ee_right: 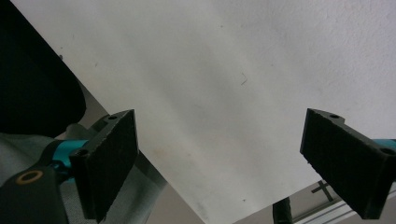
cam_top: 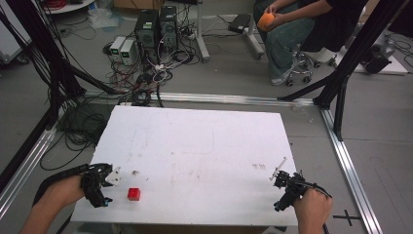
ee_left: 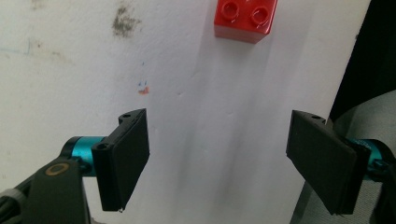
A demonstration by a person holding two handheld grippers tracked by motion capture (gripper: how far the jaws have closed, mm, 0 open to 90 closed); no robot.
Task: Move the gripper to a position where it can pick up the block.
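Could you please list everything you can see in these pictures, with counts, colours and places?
Brick: one, red, studded, near edge of the table, just right of the left gripper.
Table: one, white, scuffed, centre.
Computer towers: two, dark, on the floor beyond the table among cables.
Seated person: one, on a wheeled chair at top right, holding an orange ball.
Frame posts: black, at both sides.
Left gripper: one, black, open, near left corner.
Right gripper: one, black, open, near right corner.
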